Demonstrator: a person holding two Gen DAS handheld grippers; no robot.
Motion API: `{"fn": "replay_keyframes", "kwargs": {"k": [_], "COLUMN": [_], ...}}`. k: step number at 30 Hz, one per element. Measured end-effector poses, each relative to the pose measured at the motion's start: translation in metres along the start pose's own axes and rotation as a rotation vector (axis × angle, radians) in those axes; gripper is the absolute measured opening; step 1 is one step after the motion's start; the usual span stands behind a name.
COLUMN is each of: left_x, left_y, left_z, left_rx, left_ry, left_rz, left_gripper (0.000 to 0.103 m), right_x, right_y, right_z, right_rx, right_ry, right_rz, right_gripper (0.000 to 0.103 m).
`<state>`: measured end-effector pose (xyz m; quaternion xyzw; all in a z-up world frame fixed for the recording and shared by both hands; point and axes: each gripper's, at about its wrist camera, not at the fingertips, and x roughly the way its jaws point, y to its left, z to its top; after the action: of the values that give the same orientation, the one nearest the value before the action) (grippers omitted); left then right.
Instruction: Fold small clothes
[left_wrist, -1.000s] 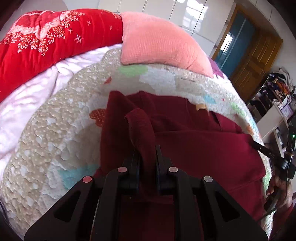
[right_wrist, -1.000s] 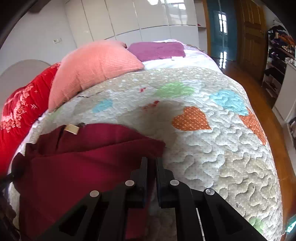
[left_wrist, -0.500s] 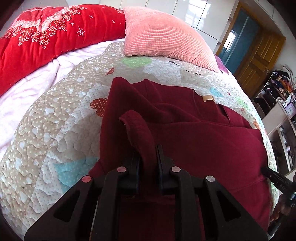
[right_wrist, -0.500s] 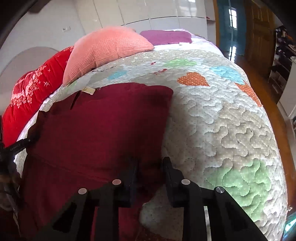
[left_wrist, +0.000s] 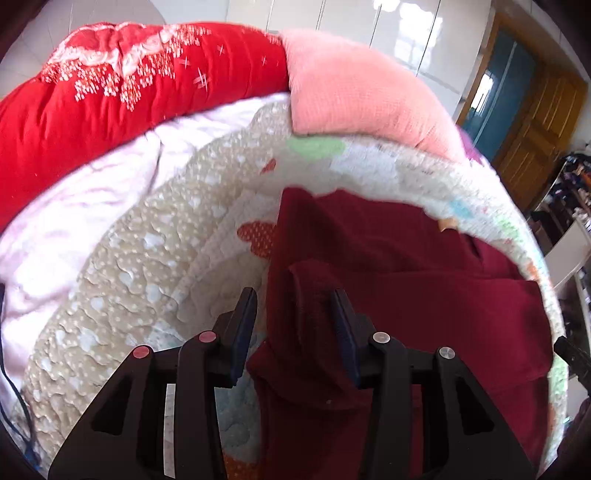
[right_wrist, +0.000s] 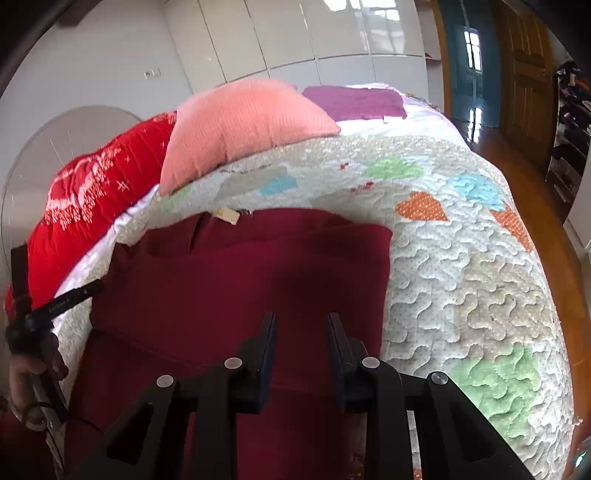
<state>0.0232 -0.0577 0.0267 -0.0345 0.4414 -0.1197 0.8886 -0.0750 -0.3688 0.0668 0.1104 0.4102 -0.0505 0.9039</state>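
Maroon garment (right_wrist: 240, 288) lies on the heart-patterned quilt (right_wrist: 461, 280), its near part doubled over its far part, so one fold looks made; judging by its width, more folds remain. The left gripper (left_wrist: 295, 310) is opening its jaws, with a raised ridge of the cloth between them, touching the right pad only. The right gripper (right_wrist: 301, 332) hangs over the fold, jaws parted, holding nothing.

Both wrist views close, angled down; share maroon garment (left_wrist: 424, 295), quilt (right_wrist: 461, 295).
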Motion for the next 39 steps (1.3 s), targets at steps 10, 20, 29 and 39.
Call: {"fn": "replay_keyframes", "kwargs": {"k": [10, 20, 29, 39], "left_x": [-0.012, -0.062, -0.087, -0.106], "left_y": [0.004, -0.008, -0.008, -0.003], "left_z": [-0.009, -0.053, -0.087, -0.116], "left_rx": [0.015, 0.134, 0.151, 0.134], "left_ry": [0.020, 0.014, 0.046, 0.087], "left_rz": [0.006, 0.032, 0.016, -0.028], "left_gripper": [0.052, 0.052, 0.052, 0.068], "right_x": [-0.003, 0.003, -0.071, -0.162], "right_y": [0.000, -0.013, -0.014, -0.007], "right_z": [-0.015, -0.056, -0.075, -0.118], "right_rx": [-0.024, 0.029, 0.071, -0.059], "right_ry": [0.043, 0.124, 0.029, 0.038], "right_rz": [-0.049, -0.031, 0.049, 0.178], "right_gripper": [0.024, 0.045, 0.048, 0.063]}}
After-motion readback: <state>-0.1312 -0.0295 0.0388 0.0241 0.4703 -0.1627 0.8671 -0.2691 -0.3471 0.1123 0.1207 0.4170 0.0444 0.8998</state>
